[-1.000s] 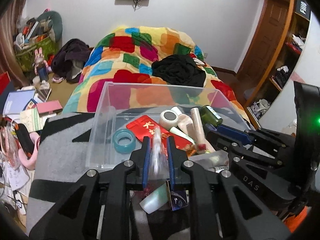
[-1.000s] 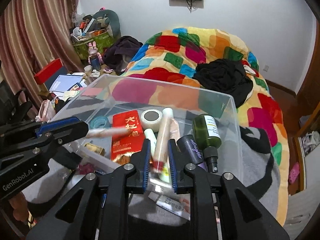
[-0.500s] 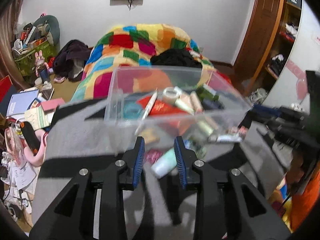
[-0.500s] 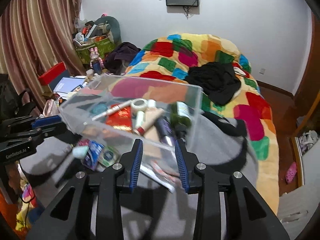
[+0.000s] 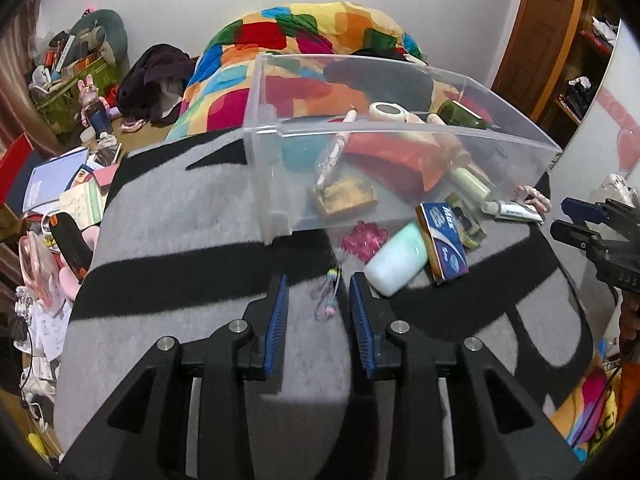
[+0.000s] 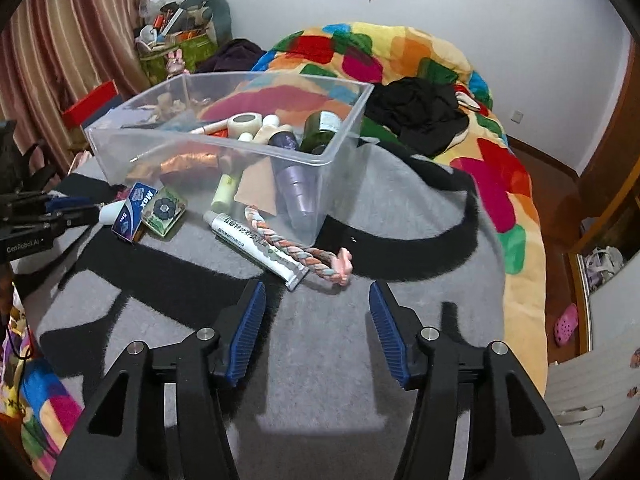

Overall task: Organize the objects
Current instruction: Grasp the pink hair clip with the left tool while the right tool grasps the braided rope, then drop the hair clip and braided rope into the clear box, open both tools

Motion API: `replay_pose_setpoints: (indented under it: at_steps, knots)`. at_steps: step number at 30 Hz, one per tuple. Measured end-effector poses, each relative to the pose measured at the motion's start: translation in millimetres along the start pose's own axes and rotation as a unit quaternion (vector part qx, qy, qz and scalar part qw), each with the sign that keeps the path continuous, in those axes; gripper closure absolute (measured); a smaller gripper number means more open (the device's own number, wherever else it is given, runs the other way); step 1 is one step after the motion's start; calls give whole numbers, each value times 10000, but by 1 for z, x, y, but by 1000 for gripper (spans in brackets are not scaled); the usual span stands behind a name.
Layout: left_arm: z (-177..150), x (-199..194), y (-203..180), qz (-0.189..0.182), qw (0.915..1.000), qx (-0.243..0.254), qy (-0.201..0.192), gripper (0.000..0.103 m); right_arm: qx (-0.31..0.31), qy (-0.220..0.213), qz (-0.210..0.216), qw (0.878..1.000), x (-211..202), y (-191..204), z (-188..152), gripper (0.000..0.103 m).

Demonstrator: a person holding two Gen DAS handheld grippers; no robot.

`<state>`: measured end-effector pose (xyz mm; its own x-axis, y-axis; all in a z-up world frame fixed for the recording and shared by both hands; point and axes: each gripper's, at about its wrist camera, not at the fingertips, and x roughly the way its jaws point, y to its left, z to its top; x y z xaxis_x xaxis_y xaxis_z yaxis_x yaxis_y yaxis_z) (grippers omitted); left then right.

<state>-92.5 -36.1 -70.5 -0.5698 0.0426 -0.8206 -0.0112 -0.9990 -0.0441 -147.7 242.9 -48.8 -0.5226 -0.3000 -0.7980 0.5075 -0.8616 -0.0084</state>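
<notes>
Both units sat low over the grey-and-black blanket (image 6: 400, 216), pointing toward the clear plastic bin (image 5: 280, 184), which rested on the blanket near the foot of the bed with the multicoloured quilt (image 6: 400, 52). Left hand-held gripper (image 5: 319, 308): fingers spread, nothing between the blue pads (image 5: 276, 320) except a small pastel hair clip (image 5: 328, 296) lying on the blanket in the gap — not pinched. Just ahead and to the right lay a mint-green bottle (image 5: 396, 260), a blue box (image 5: 442, 242) touching it, and a pink trinket (image 5: 366, 238) beside the bin's front wall. Right hand-held gripper (image 6: 317, 312): fingers spread wider, empty, level with the blanket. A white toothpaste tube (image 6: 256, 246) lay just in front of it, with a braided pastel rope (image 6: 296, 246) crossing over the tube; both lay against the bin's near corner. Inside the bin — a white tape roll (image 6: 244, 122), a dark green bottle (image 6: 320, 130), a purple bottle (image 6: 286, 140) and a red packet (image 5: 384, 160), loosely heaped. The left unit showed at the right view's left edge, well apart.
</notes>
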Motion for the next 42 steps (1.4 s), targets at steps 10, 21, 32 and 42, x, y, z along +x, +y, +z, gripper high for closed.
replay_pose_setpoints:
  at_steps: [10,21,32,42]
  knots:
    - [-8,-5,3,62,9998,-17,-211,99,140,-63,-366,9992,9,-9,7,54]
    - [-38,-41,5,-81,9992,-144,-371,99,447,-126,-224,9987,10,-16,8,94]
    - [-28,-87,3,-173,9952,-176,-948,99,567,-679,93,9960,-36,-6,11,94]
    - [-6,-108,1,-322,9905,-232,-1313,99,519,-965,421,9931,-59,8,19,94]
